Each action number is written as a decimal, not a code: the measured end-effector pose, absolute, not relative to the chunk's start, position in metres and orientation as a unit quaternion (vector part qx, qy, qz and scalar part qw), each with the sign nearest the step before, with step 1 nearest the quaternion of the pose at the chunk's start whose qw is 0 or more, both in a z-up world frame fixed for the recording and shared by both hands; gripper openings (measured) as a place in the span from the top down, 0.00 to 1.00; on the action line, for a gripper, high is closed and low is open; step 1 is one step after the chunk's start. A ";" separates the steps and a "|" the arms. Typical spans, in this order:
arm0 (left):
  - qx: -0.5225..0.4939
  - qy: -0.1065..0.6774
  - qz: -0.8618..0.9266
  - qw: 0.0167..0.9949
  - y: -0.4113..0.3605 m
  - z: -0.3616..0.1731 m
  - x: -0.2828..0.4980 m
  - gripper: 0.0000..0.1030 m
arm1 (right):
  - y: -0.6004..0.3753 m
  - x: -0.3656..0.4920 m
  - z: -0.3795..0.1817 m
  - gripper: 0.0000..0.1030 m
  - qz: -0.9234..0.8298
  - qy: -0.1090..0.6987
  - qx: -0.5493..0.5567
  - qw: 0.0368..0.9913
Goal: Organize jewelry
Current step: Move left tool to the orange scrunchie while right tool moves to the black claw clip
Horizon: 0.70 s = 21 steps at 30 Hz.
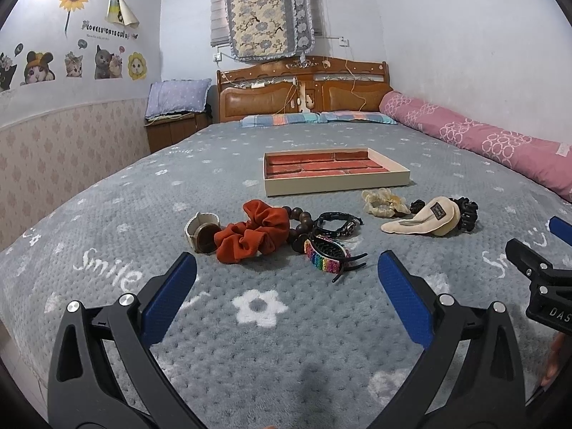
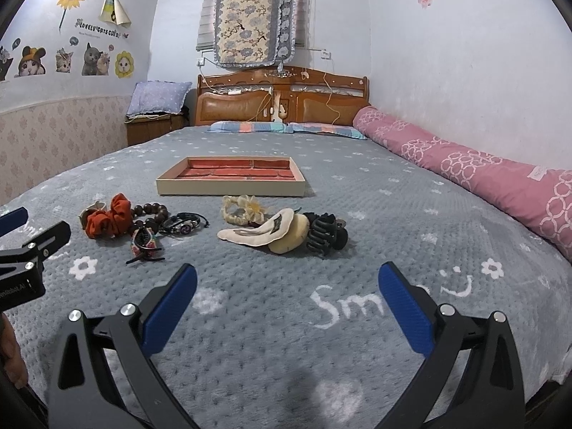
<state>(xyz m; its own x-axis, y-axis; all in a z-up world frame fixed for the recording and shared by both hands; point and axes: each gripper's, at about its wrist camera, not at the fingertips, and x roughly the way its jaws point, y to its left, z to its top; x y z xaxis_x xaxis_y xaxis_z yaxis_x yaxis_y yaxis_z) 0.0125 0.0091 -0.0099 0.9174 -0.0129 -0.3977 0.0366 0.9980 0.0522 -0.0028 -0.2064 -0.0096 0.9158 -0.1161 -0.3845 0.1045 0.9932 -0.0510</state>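
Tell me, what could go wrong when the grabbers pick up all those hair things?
1. The orange scrunchie lies against the wooden beads and the watch, so pinching one may drag its neighbours along.
2. The rainbow hair clip is hard and curved; it might slip from the open left gripper.
3. The tray sits on soft blanket and could tip.
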 end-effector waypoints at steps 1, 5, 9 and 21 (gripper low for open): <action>0.026 0.208 -0.011 0.978 0.010 -0.010 0.015 0.05 | -0.207 -0.002 -0.009 0.04 -0.057 0.198 -0.015 0.978; 0.018 0.218 -0.007 0.976 0.016 -0.007 0.022 0.05 | -0.209 0.003 -0.009 0.04 -0.060 0.204 -0.015 0.977; 0.013 0.226 -0.010 0.974 0.018 -0.001 0.031 0.05 | -0.212 0.010 -0.006 0.04 -0.067 0.209 -0.017 0.976; 0.013 0.225 -0.009 0.974 0.011 0.025 0.079 0.05 | -0.226 0.045 0.013 0.04 -0.084 0.208 -0.017 0.974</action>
